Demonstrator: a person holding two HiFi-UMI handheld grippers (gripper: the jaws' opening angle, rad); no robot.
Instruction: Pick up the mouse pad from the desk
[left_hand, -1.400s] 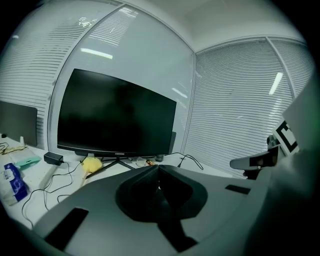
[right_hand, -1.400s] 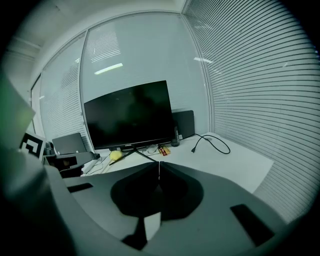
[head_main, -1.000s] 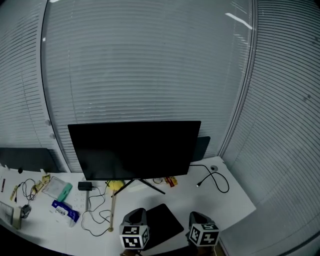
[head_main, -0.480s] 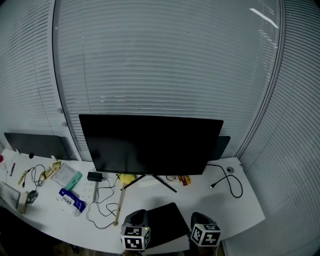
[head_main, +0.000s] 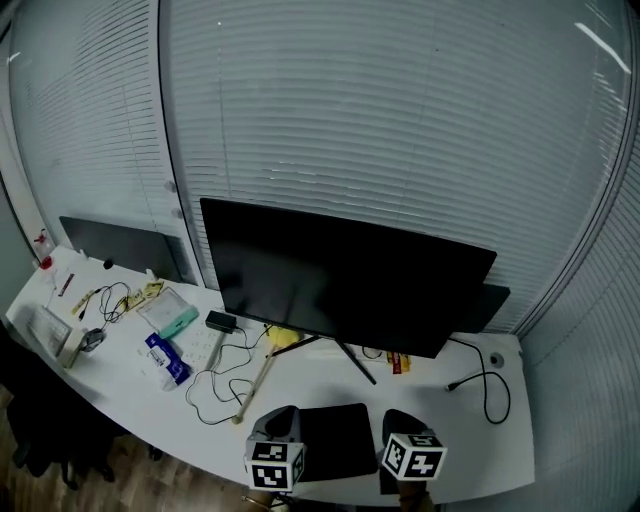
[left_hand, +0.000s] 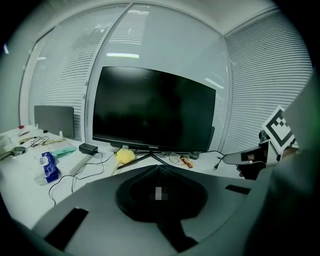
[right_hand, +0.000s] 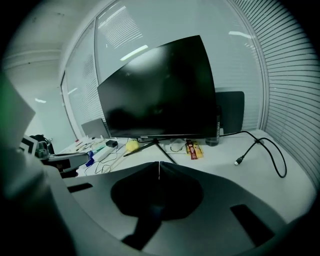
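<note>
Left claw (left_hand: 159, 168) clenched, nothing between jaws; right claw (right_hand: 159, 165) likewise clenched and empty; both at near edge of white bench (head_main: 465, 435), pointing toward dark monitor (head_main: 340, 285). Black mouse pad (head_main: 335, 440) flat on bench between the two claws, on near side of monitor stand; contact with either claw not discernible. Loose cables (head_main: 215, 385) and blue packet (head_main: 165, 358) farther left.

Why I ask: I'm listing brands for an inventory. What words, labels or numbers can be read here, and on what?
No text is legible.
Monitor bezel: small white logo, too small to read.
Blue packet: print too blurred.
Red-and-yellow packets: print too blurred.
Marker cubes: black-and-white square patterns, no words.
</note>
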